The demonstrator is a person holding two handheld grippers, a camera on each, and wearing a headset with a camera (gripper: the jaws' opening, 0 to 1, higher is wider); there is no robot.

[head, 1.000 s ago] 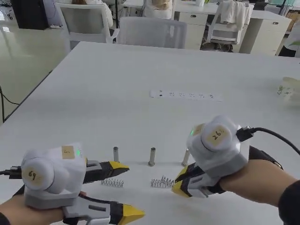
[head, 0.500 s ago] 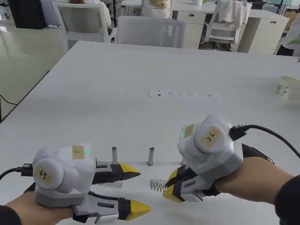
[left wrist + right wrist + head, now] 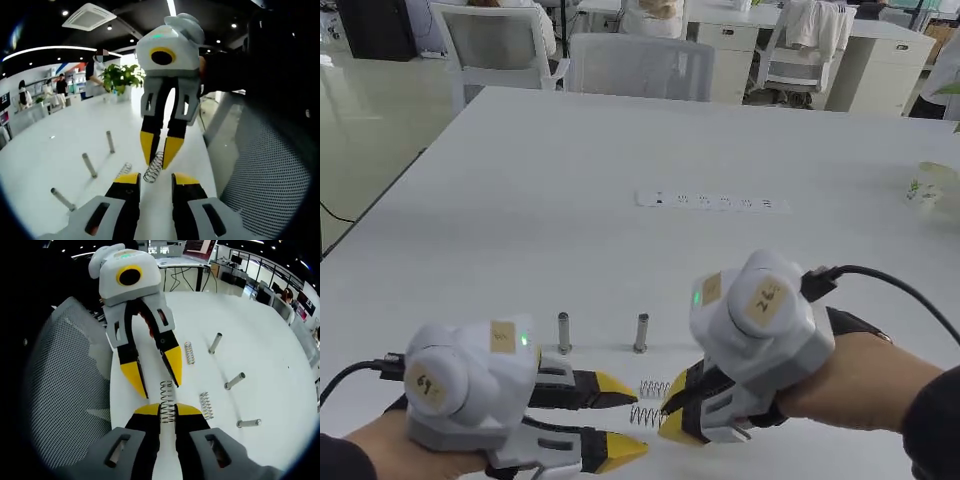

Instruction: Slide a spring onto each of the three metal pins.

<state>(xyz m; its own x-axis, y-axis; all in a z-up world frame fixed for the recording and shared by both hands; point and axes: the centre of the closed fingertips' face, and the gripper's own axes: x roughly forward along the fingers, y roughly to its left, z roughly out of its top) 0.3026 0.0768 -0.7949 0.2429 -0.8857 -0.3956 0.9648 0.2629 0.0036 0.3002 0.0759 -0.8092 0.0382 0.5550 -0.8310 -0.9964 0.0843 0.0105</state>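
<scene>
My right gripper (image 3: 670,405) (image 3: 168,410) is shut on a thin wire spring (image 3: 167,401) (image 3: 642,413) that sticks out beyond its yellow tips. The spring's free end points into the gap of my open left gripper (image 3: 620,418) (image 3: 157,179), which faces it tip to tip. Two more springs (image 3: 189,352) (image 3: 205,405) lie flat on the white table (image 3: 620,160). Three short metal pins (image 3: 110,141) (image 3: 89,165) (image 3: 62,199) stand in a row beyond the grippers. In the head view, two pins (image 3: 563,332) (image 3: 641,332) show and the right gripper's body hides the third.
A white power strip (image 3: 712,202) lies across the middle of the table. A clear item (image 3: 928,185) sits at the right edge. Mesh chairs (image 3: 640,68) and desks stand past the far edge. A cable (image 3: 890,285) trails from the right gripper.
The right gripper has moved left with a spring in its tips. The left gripper has moved right to meet it. The head camera has tilted slightly.
</scene>
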